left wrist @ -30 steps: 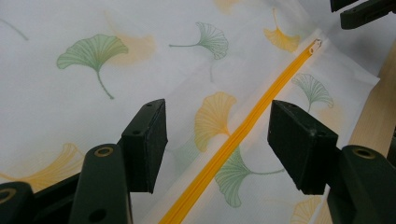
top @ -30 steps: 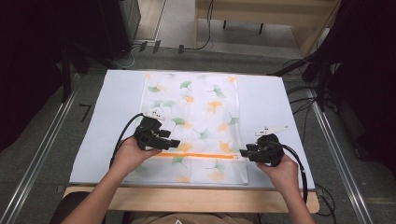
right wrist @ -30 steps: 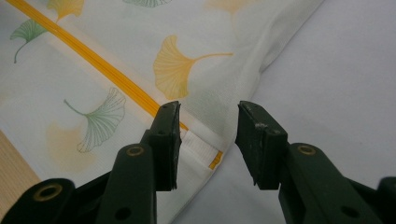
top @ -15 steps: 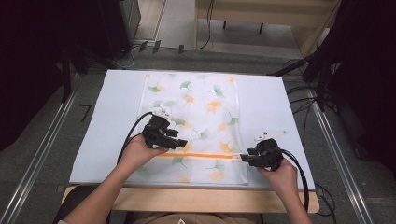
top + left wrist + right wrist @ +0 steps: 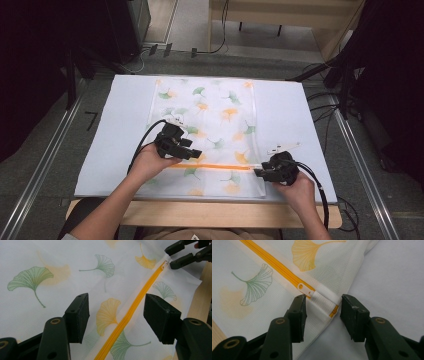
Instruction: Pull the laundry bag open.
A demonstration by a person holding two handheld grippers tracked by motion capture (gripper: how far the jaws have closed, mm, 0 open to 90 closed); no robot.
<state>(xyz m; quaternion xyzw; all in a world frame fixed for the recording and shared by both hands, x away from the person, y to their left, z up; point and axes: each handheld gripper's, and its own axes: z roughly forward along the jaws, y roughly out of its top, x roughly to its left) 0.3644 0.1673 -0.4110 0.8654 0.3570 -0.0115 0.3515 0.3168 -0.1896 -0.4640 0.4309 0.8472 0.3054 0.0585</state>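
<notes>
Bag (image 5: 210, 130) is lying flat on the white mat (image 5: 115, 140), zip (image 5: 210, 167) running along near the surface's front edge; pull tab (image 5: 305, 289) sitting at the zip's right end.

Right gripper (image 5: 262, 173): fingers have just been opening, now standing half-wide astride the bag's corner hem, just past the tab, pinching nothing.

Left gripper (image 5: 198, 155): fingers wide, straddling the zip mid-length, not gripping.

Risks: the right fingers closing on hem instead of tab; the cloth bunching if the left isn't pinning it.

Count: one bag, one zip, one tab, two grippers.
</notes>
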